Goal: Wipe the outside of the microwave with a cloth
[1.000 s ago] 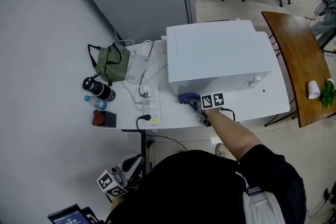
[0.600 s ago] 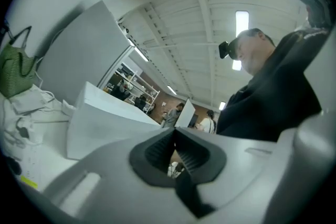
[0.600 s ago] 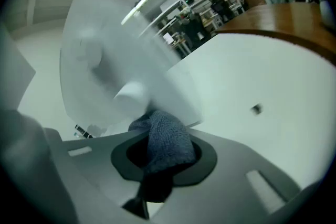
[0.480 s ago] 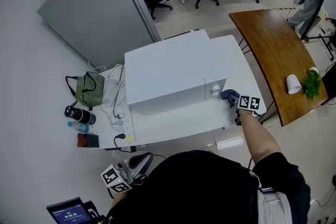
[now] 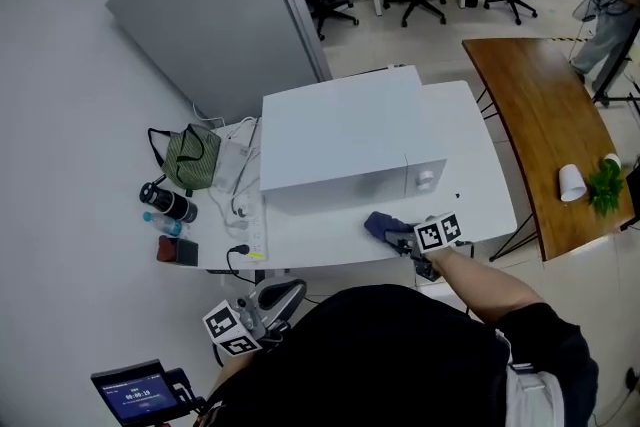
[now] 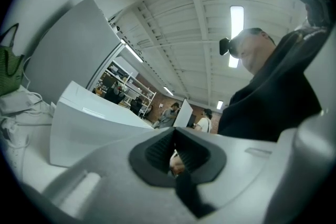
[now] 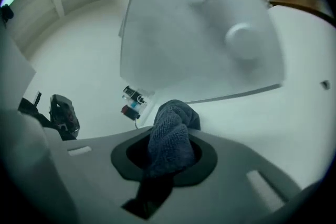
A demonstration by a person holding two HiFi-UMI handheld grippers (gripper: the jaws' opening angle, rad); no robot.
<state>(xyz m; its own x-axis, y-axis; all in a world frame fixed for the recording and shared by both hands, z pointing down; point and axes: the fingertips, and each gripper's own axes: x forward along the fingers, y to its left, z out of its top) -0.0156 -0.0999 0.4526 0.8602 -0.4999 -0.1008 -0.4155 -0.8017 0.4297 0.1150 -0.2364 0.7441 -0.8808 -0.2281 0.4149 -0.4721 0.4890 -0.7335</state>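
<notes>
Right gripper [image 5: 408,242] clamps the cloth [image 7: 169,131], near the microwave [image 5: 340,140] front. Left gripper [image 6: 176,165] pinched together, empty, idle. Prob mid-wipe; can't tell which sides are done.

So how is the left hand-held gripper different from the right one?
The right hand-held gripper is shut on a blue cloth; the left hand-held gripper is shut with nothing in it. The right one reaches over the white table in front of the microwave; the left one is off the table, low beside the person. Both carry a cube with square markers.
</notes>
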